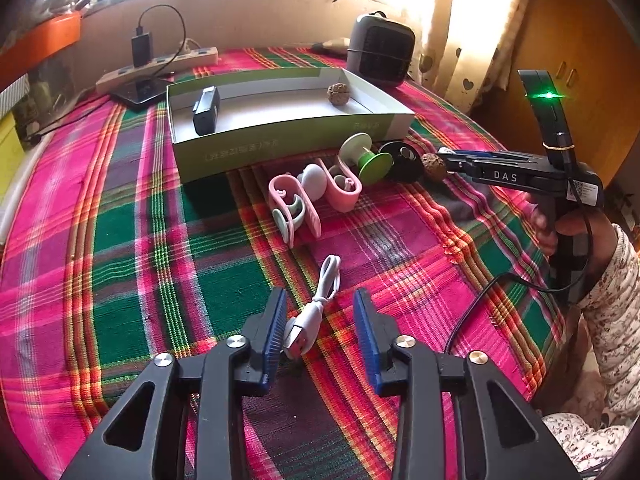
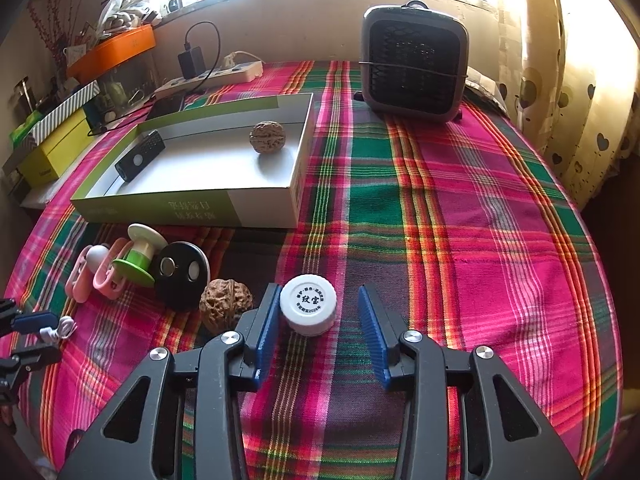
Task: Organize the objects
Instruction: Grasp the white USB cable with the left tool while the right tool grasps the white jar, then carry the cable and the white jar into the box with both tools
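Both tools stand apart, each straddling an item on the plaid-covered surface.

Left tool (image 1: 320, 322): jaws apart, nothing clamped; the white USB cable (image 1: 316, 306) lies coiled between them, plug end toward the camera against the left pad, long axis running away toward the box. Right tool (image 2: 316, 322): jaws apart, not clamped; the white bottle cap (image 2: 308, 306) sits upright, printed face up, touching the left pad with a clear gap to the right pad. The open box (image 2: 256, 208) lies toward the far left edge, holding a walnut (image 2: 267, 137) and a black device (image 2: 140, 156). A second walnut (image 2: 226, 304) rests just left of the right tool.
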### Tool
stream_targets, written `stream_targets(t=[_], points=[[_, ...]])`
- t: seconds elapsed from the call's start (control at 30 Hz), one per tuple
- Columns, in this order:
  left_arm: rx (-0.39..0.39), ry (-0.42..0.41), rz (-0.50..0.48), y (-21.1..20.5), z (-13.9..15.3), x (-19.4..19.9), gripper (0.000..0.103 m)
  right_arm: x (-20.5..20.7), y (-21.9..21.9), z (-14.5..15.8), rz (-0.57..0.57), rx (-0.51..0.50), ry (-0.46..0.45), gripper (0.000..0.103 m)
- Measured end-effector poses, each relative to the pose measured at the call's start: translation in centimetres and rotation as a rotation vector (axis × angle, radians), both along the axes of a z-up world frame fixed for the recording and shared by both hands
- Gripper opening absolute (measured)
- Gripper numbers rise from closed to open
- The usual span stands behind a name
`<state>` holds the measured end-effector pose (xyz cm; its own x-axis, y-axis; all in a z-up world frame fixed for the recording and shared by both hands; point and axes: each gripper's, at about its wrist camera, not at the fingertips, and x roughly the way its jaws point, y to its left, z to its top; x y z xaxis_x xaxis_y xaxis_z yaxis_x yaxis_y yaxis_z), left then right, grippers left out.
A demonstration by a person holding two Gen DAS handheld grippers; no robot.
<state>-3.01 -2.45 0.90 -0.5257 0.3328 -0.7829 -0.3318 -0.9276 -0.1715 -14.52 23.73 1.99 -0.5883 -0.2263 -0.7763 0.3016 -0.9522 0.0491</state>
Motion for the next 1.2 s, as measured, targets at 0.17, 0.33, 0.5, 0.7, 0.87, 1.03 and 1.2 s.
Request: stream_targets(t=[0.17,0.33,0.5,0.7,0.87,1.03,1.2], points=[[-0.021,0.002,-0.007,0.16,-0.02,0.16,0.022,0.07,-0.14,-0.02,0.006,0.005,0.002,0.035],[-0.028,0.002,0.003,0.17,-0.03,0.22,0.015,0.08,-0.17,-0.04,0.008,0.006,0.003,0.029],[-0.030,0.003,0.007,0.12,0.00,0.23,0.013,0.11,-0.17,-0.04,0.007,0.005,0.003,0.029],[-0.022,0.008,0.022,0.16,0.04,0.42,0.010,0.13,-0.15,-0.02,0.007,0.006,0.003,0.029],[-0.017,0.009,0.025,0.16,0.05,0.48,0.010,0.20,-0.23,-0.02,0.011,0.006,0.004,0.029],[-0.016,0.012,0.032,0.10,0.06,0.41,0.010,0.29,-0.29,0.01,0.013,0.005,0.004,0.029],[-0.008,0.020,0.043,-0.15,0.36,0.27,0.010,0.53,-0.31,0.12,0.012,-0.002,0.009,0.029]])
